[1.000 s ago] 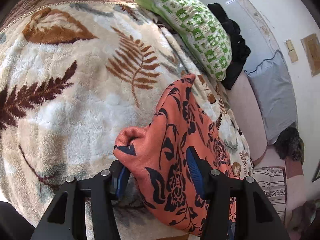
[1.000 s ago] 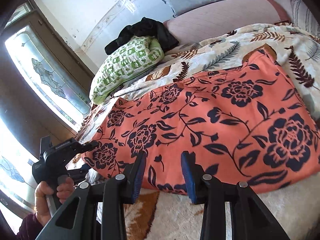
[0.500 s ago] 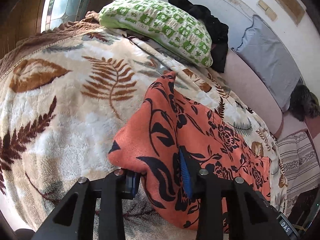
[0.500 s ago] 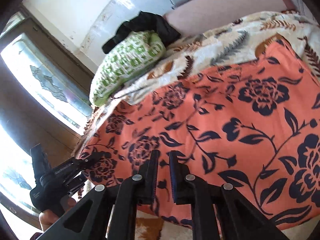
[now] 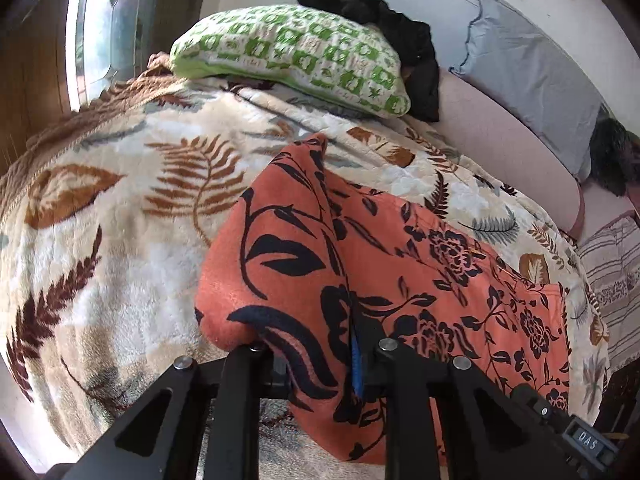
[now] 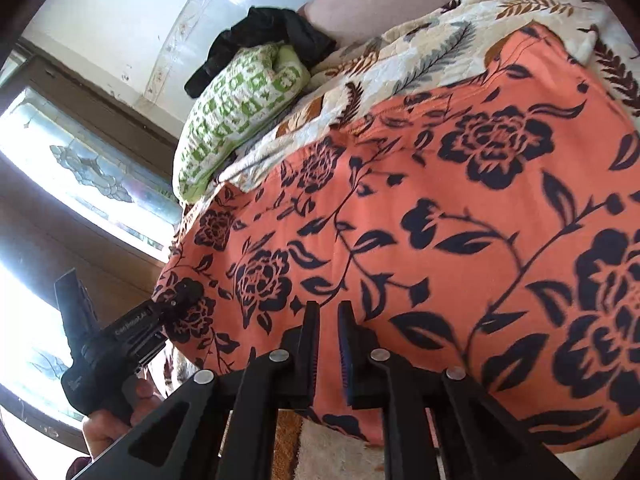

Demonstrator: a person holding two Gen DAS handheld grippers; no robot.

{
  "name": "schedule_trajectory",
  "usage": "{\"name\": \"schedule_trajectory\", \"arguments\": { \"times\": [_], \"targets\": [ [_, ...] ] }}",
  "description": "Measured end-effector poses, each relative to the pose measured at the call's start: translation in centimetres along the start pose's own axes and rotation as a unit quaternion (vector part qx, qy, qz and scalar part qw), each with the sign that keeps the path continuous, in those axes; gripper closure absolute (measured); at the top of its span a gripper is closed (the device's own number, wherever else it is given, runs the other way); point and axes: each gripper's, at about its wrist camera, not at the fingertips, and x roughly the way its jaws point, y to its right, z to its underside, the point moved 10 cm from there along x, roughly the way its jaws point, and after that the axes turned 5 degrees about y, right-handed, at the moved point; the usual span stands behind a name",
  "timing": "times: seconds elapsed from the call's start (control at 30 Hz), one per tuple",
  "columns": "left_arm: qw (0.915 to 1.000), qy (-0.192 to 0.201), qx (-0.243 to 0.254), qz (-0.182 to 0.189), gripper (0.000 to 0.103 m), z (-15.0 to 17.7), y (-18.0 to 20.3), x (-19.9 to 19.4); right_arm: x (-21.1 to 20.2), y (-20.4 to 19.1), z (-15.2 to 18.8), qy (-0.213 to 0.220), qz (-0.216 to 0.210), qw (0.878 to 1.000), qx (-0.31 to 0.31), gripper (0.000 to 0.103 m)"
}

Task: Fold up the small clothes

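Observation:
An orange garment point(image 5: 420, 264) with a dark floral print lies spread on a fern-patterned blanket point(image 5: 120, 220). My left gripper point(image 5: 308, 344) has a bunched corner of it between its fingers; its jaws are closing, the blue pad presses the cloth, and the corner stands slightly raised. In the right wrist view the garment point(image 6: 460, 208) fills the frame, and my right gripper point(image 6: 328, 320) is shut narrowly on its near edge. The left gripper point(image 6: 176, 296) also shows there at the garment's far-left corner, held by a hand point(image 6: 104, 428).
A green-and-white pillow point(image 5: 296, 56) lies at the head of the bed with a black garment point(image 5: 400, 40) behind it. A grey pillow point(image 5: 532, 68) leans on the wall to the right. A glass door point(image 6: 80, 168) stands beside the bed.
Both grippers have closed on the orange garment. The left one rolled and lifted its corner a little. The right one came down onto the near edge.

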Motion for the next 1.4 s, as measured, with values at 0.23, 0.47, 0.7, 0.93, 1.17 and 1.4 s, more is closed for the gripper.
{"name": "schedule_trajectory", "arguments": {
  "times": [0.23,0.47,0.7,0.93,1.17,1.4],
  "targets": [
    [0.9885,0.057,0.135,0.036,0.085,-1.6,10.2,-3.7,-5.4,12.1,-4.1,0.052,0.046,0.976,0.207,0.094],
    [0.9613,0.037,0.246,0.119,0.085,3.2,23.0,-4.1,-13.3,15.6,-8.4,0.156,-0.030,0.950,0.270,0.090],
    [0.9309,-0.109,0.308,0.164,0.062,13.3,27.7,-1.1,-13.7,14.9,-9.1,0.140,-0.088,0.944,0.285,0.066],
    [0.9505,-0.009,0.269,0.156,0.029,7.9,20.2,-5.3,-10.3,10.9,-8.2,0.088,-0.112,0.957,0.252,0.019],
    [0.9716,-0.073,0.215,0.068,0.029,7.7,13.7,-1.1,-5.0,8.7,-5.9,0.044,-0.010,0.982,0.183,0.067],
    [0.9708,-0.049,0.215,0.095,0.029,7.7,15.2,-3.1,-10.9,5.8,-8.6,0.191,0.062,0.979,0.042,0.083]
  ]
}}
